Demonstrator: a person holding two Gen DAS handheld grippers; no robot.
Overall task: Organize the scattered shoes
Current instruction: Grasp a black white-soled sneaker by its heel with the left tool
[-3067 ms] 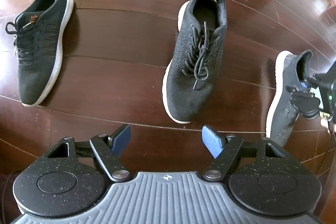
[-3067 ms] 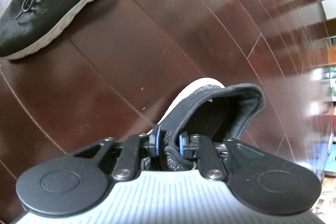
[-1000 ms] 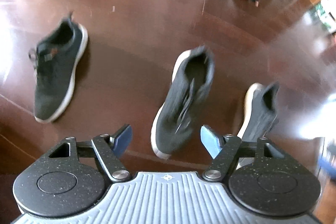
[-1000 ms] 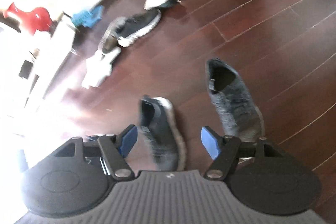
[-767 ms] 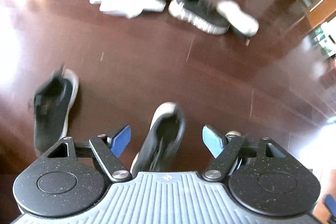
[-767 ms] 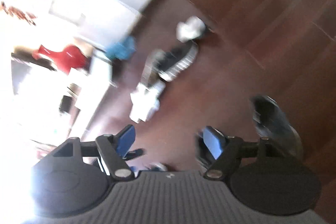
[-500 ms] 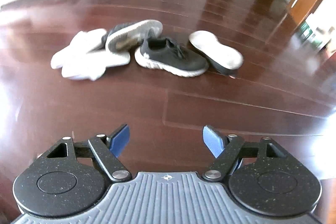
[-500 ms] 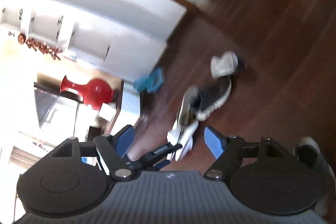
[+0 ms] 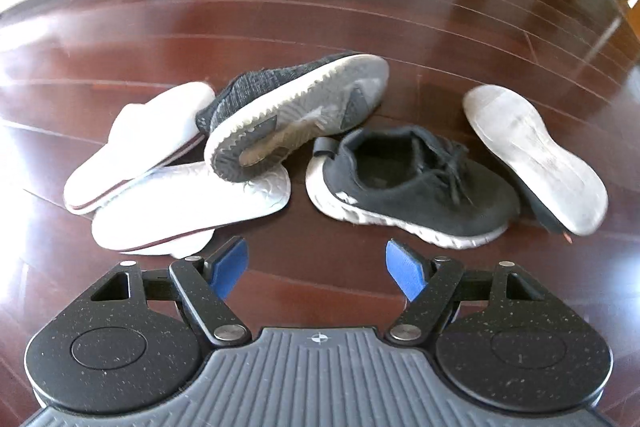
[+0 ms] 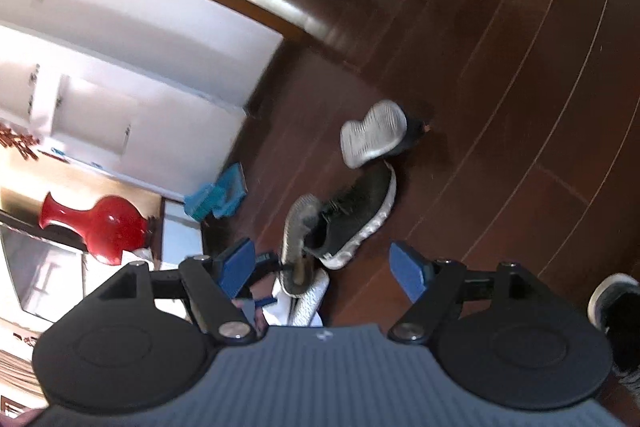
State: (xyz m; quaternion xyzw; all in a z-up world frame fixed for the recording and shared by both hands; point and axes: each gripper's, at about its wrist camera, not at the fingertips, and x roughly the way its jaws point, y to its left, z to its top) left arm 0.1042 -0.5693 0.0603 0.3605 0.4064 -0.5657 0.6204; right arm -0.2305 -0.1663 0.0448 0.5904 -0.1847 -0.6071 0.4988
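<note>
Dark red-brown polished floorboards (image 9: 360, 7) filled the left wrist view, and on them we saw a loose pile of shoes. Farthest left lay two white slip-on shoes (image 9: 136, 143), one overlapping the other, both tipped so their pale soles and a thin dark red trim line showed. Resting on them was a grey knit sneaker with a worn white toothed sole (image 9: 296, 111), turned on its side, sole toward us. Just right of it stood a black mesh lace-up sneaker with a chunky white sole (image 9: 416, 183), upright, heel toward the grey one. Against its toe leaned another dark shoe flipped sole-up, its pale worn sole (image 9: 536, 155) facing the camera. Our left gripper (image 9: 316, 269) hovered above the bare floor in front of the pile, blue pads spread wide, holding nothing. Our right gripper (image 10: 326, 269) was likewise spread and empty, tilted, with the same pile seen beyond it.
</note>
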